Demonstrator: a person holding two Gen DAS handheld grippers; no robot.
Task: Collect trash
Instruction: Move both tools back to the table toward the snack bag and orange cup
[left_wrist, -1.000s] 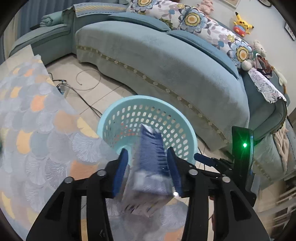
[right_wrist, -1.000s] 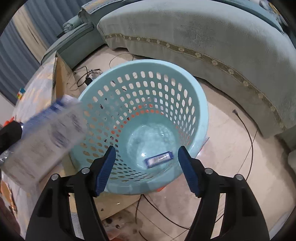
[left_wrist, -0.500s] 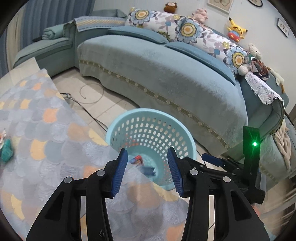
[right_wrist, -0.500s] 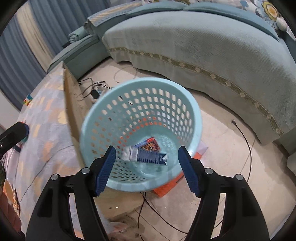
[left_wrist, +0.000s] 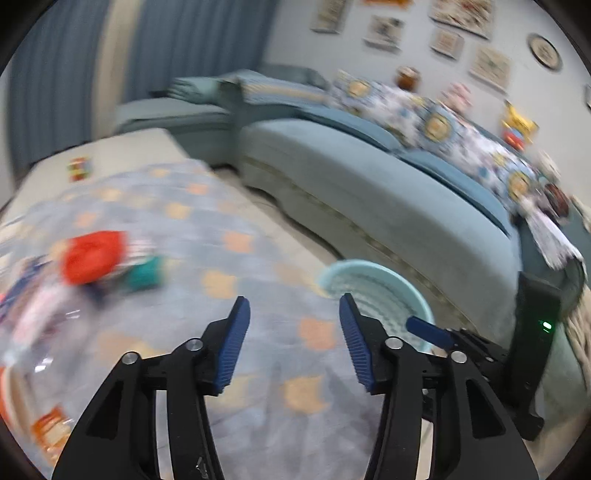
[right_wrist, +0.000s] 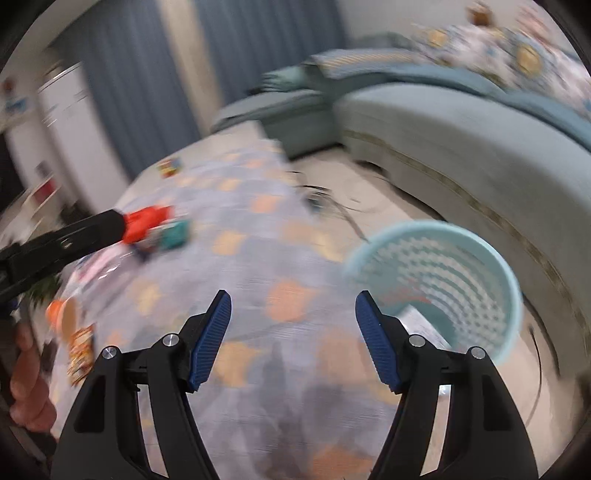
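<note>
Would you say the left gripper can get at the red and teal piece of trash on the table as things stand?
Probably yes: the left gripper is open and empty, and only bare tablecloth lies between it and the red and teal trash. The blur hides finer detail.

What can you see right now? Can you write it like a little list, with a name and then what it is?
place: a living room with a teal sofa and blue curtains
table: covered by a patterned cloth
basket: light blue basket with holes, on the floor beside the table, something pale inside
trash left on the table: a red item and a teal item, too blurred to name
left gripper: open, empty, jaws just been opening
right gripper: open, empty
picture quality: blurred
</note>
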